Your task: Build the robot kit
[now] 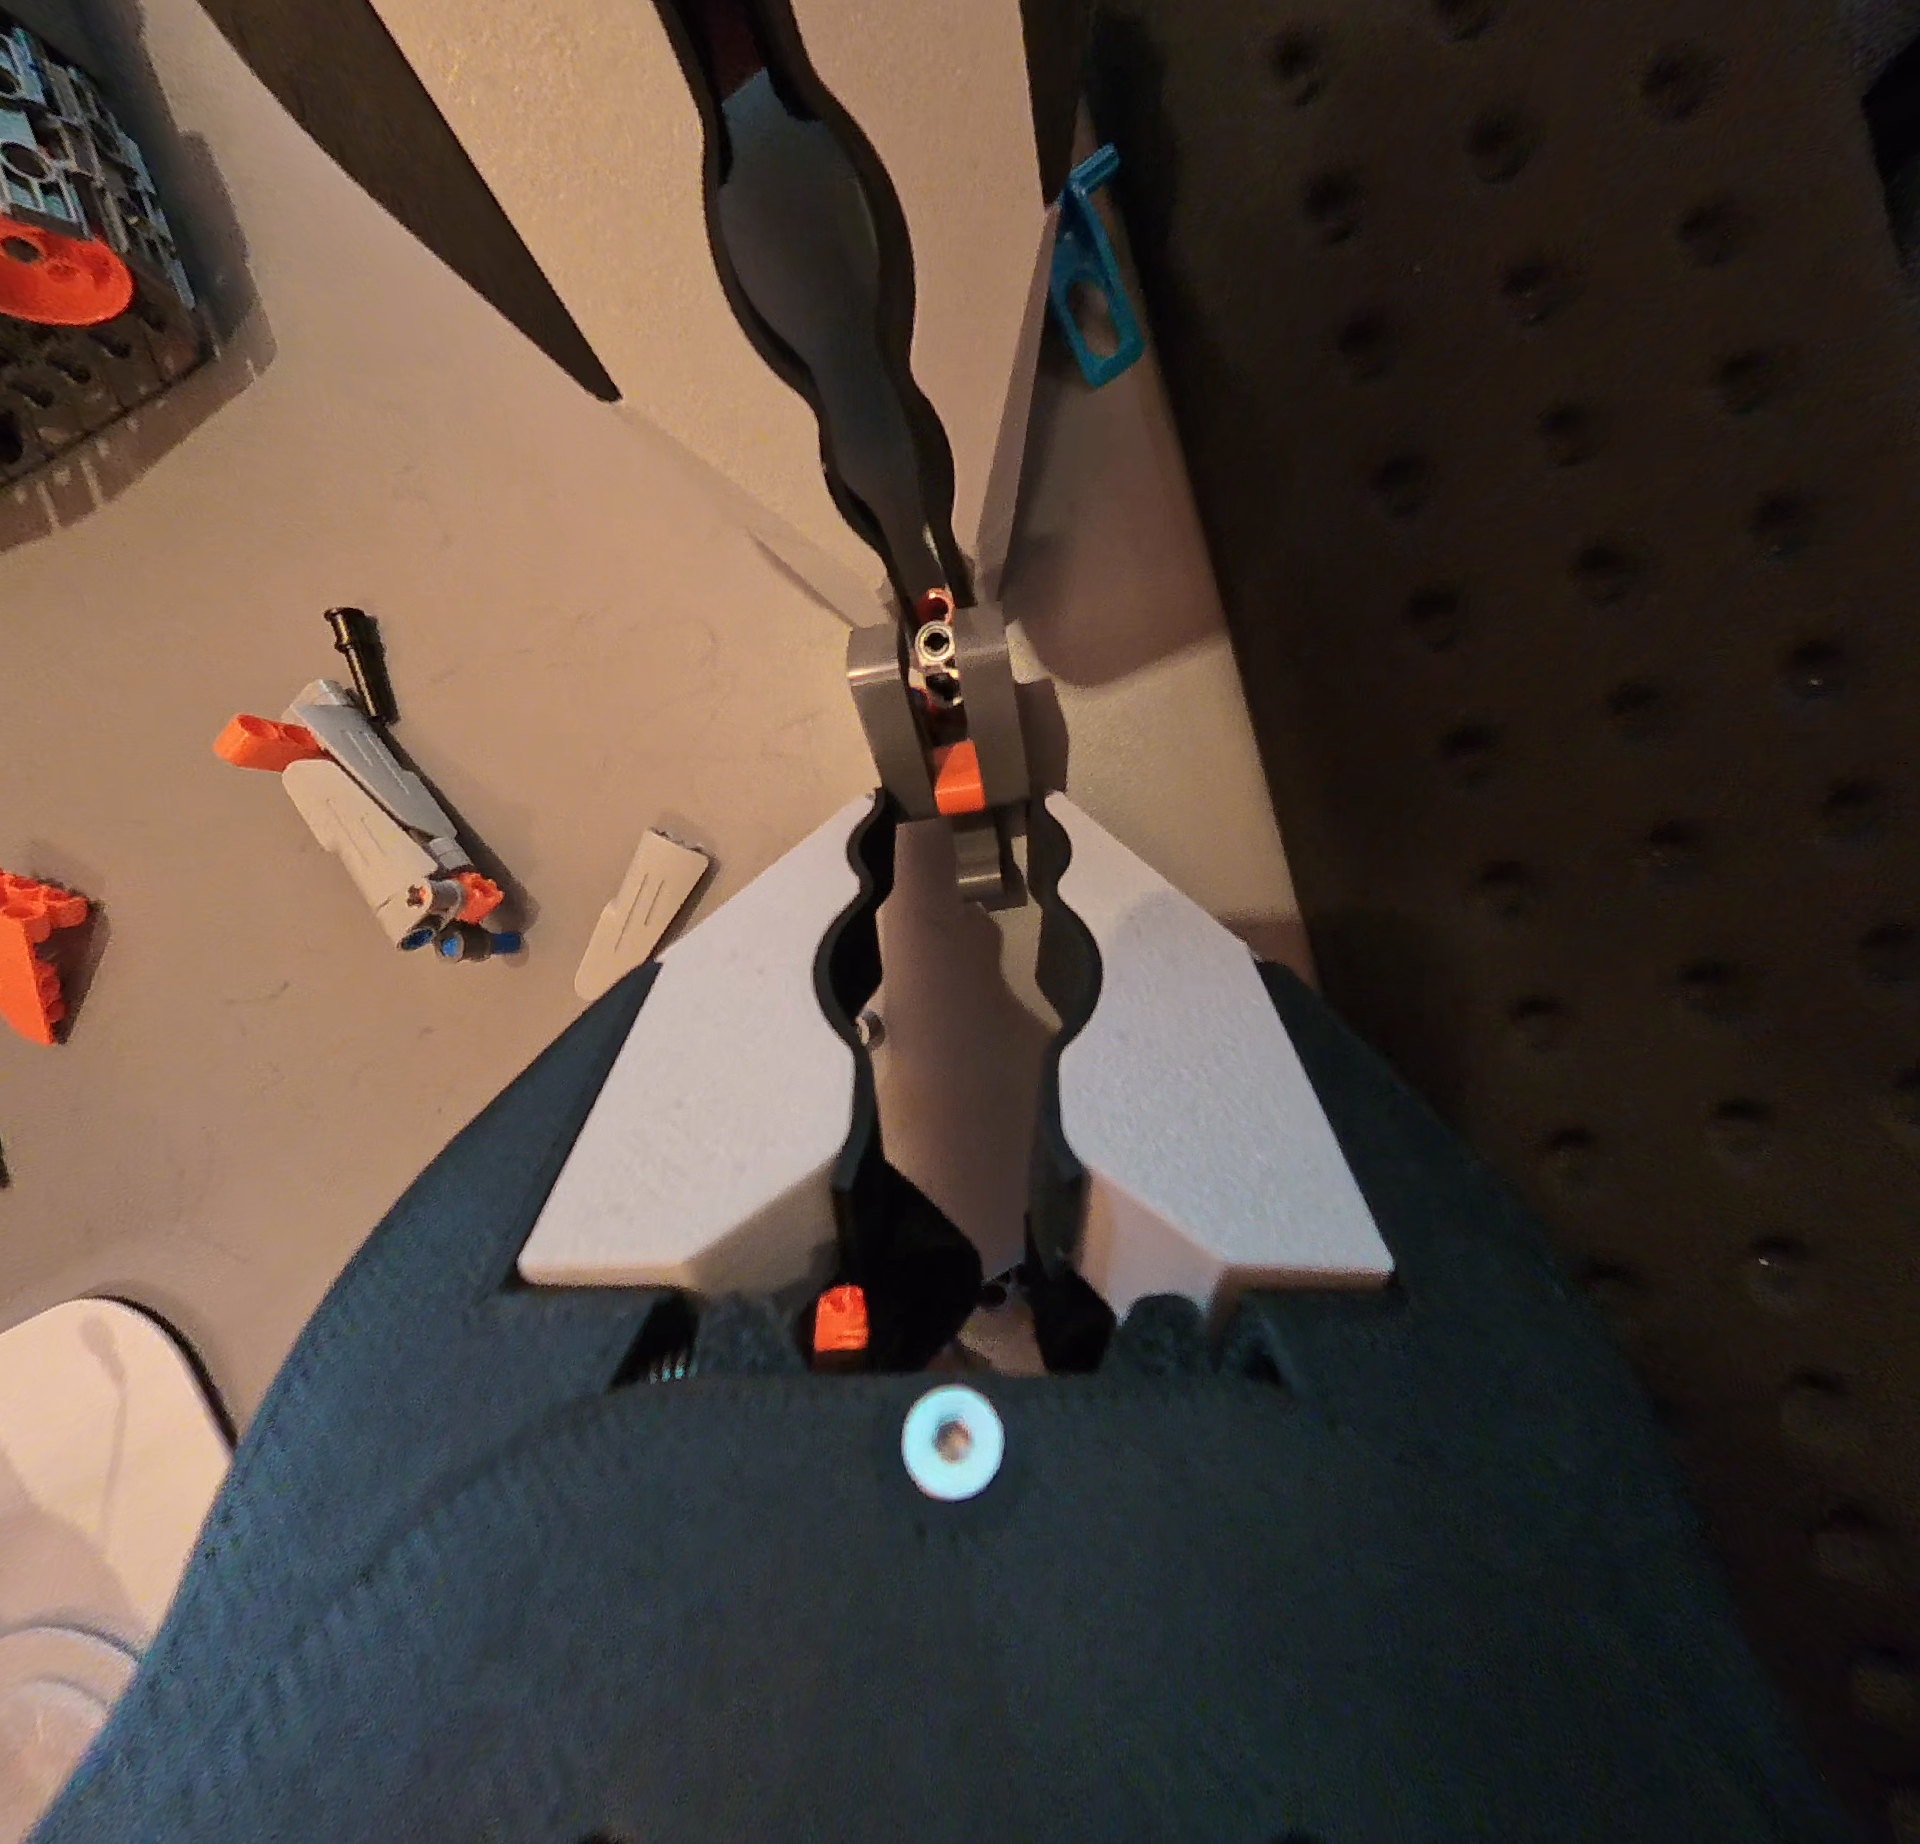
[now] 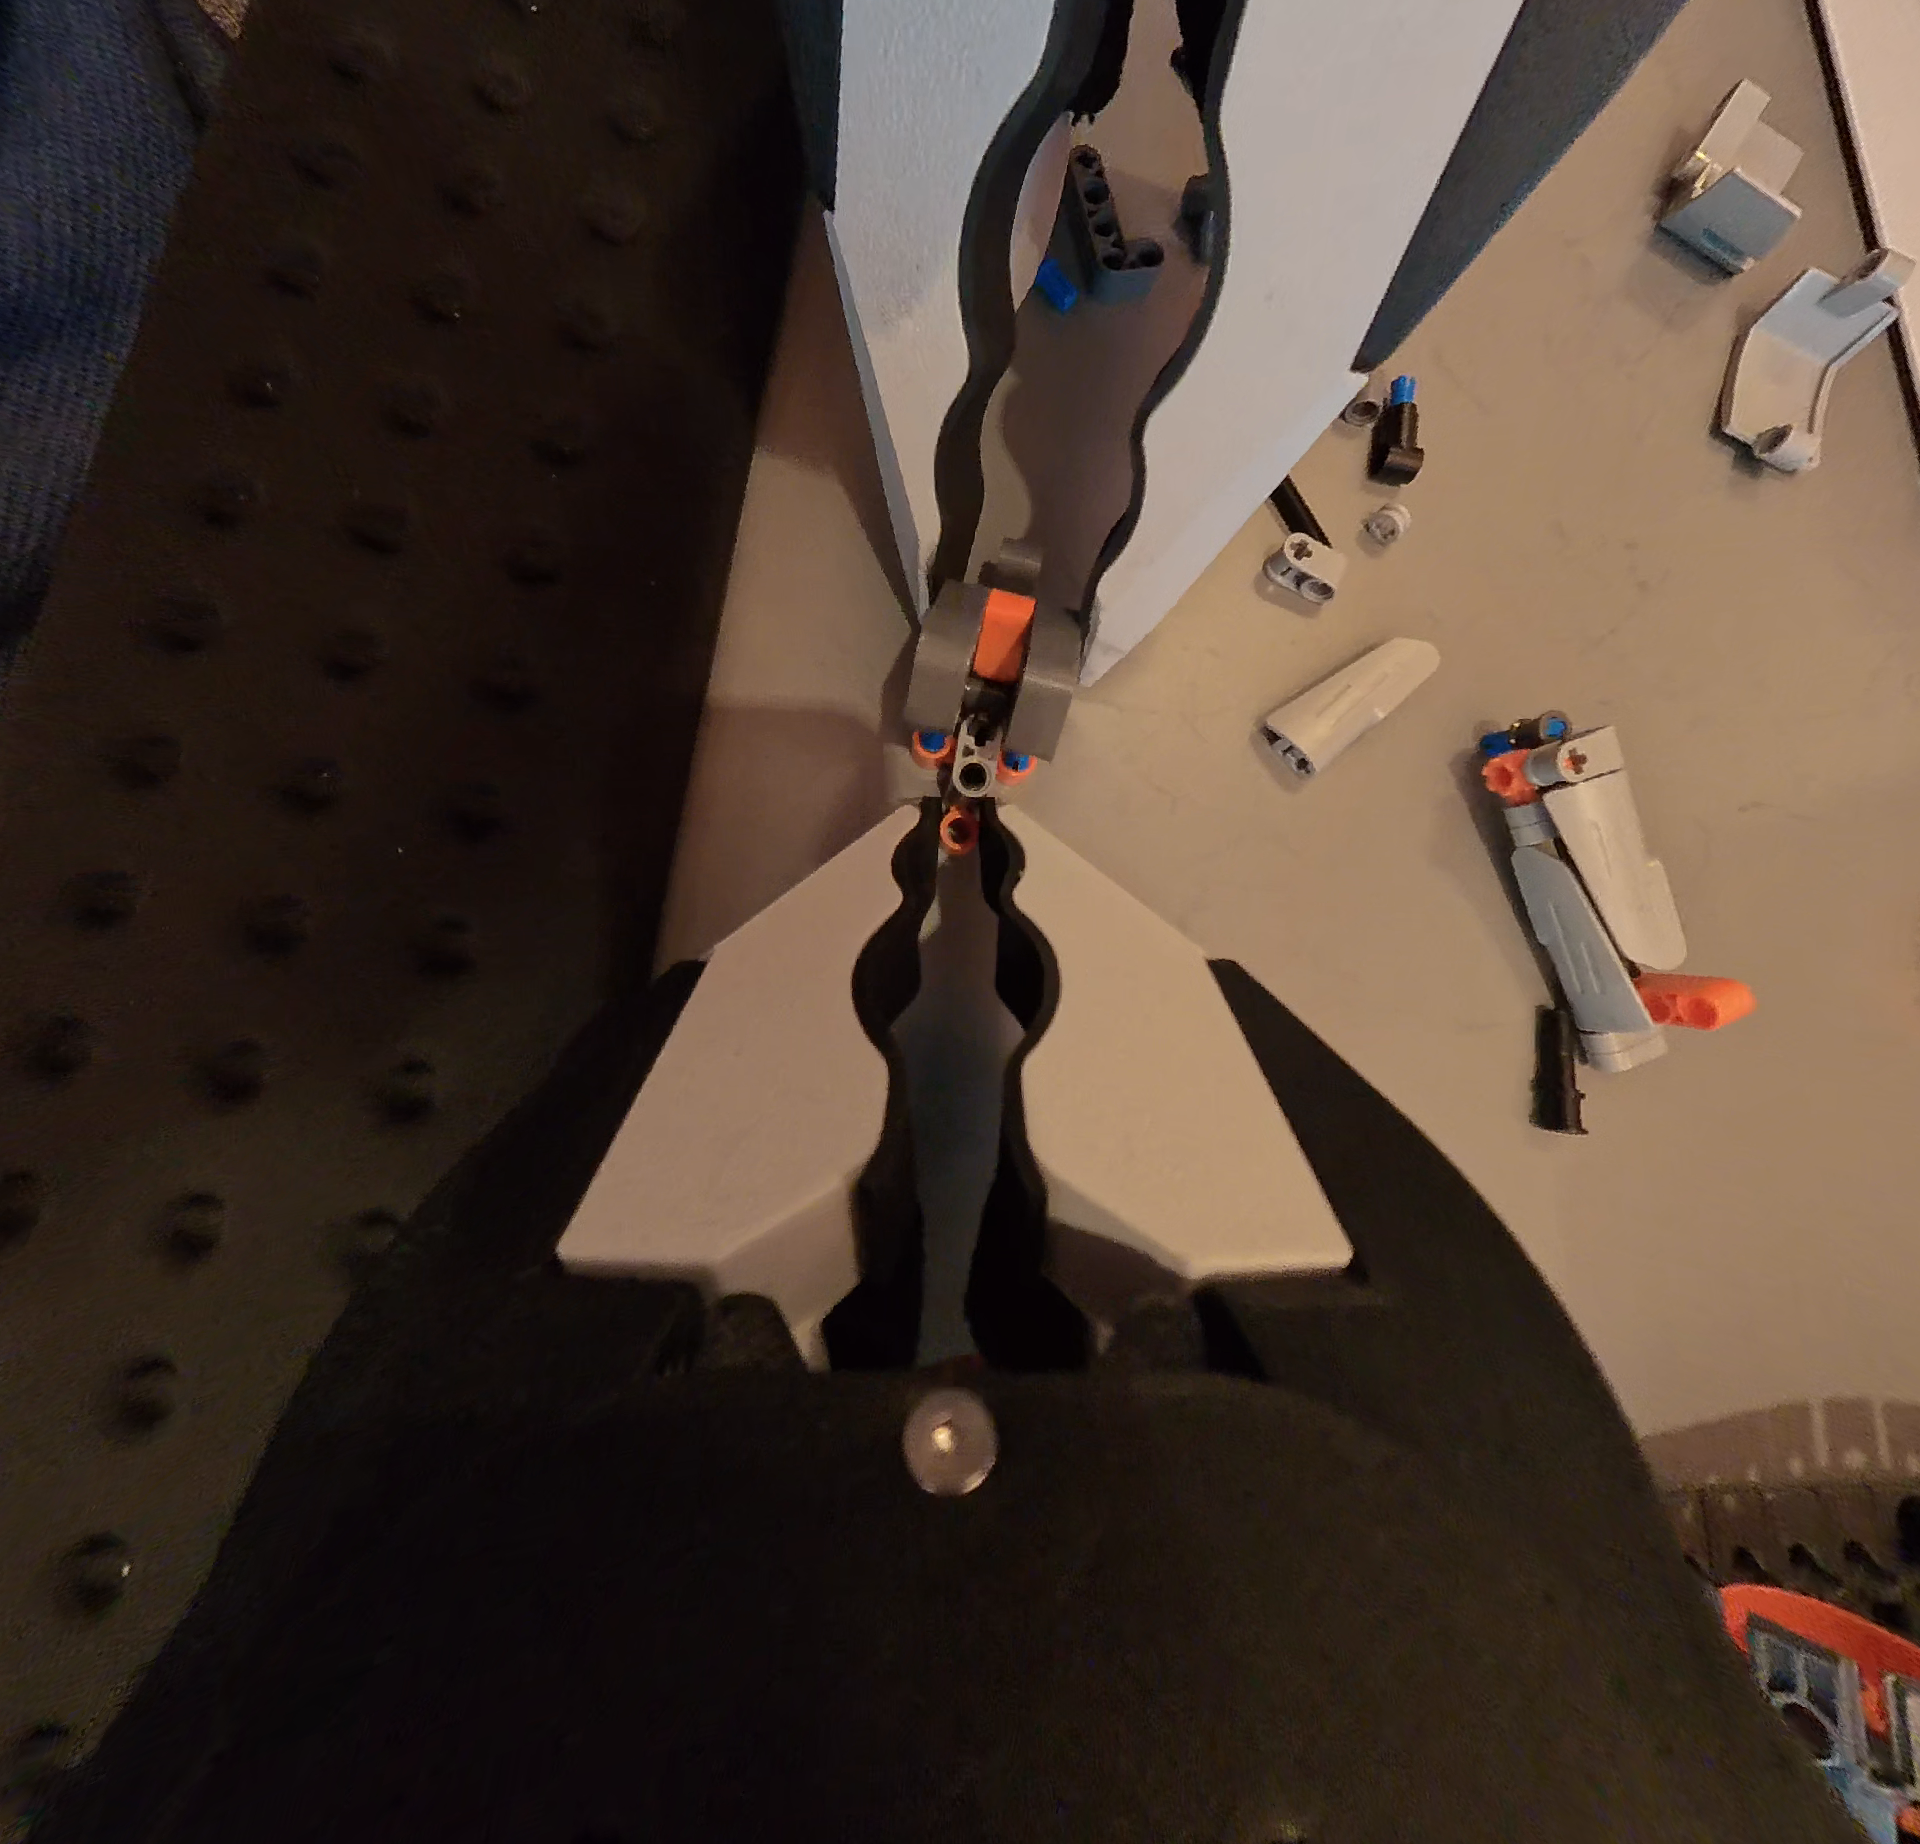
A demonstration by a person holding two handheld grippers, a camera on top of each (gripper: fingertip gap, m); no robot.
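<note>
the left tool (image 1: 951,828) and right tool (image 2: 961,828) meet tip to tip, each clamped on an opposite end of a small grey-and-orange brick assembly (image 1: 935,724), held clear above the tabletop (image 1: 520,568); this two-sided grip likely steadies it. a grey-and-orange subassembly (image 2: 1590,890) lies off beside them.

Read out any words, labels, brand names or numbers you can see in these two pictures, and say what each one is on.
None: no readable writing in either view.
The brick-built assembly between the left hand-held gripper and right hand-held gripper, the loose parts and the black studded mat are unmarked.
</note>
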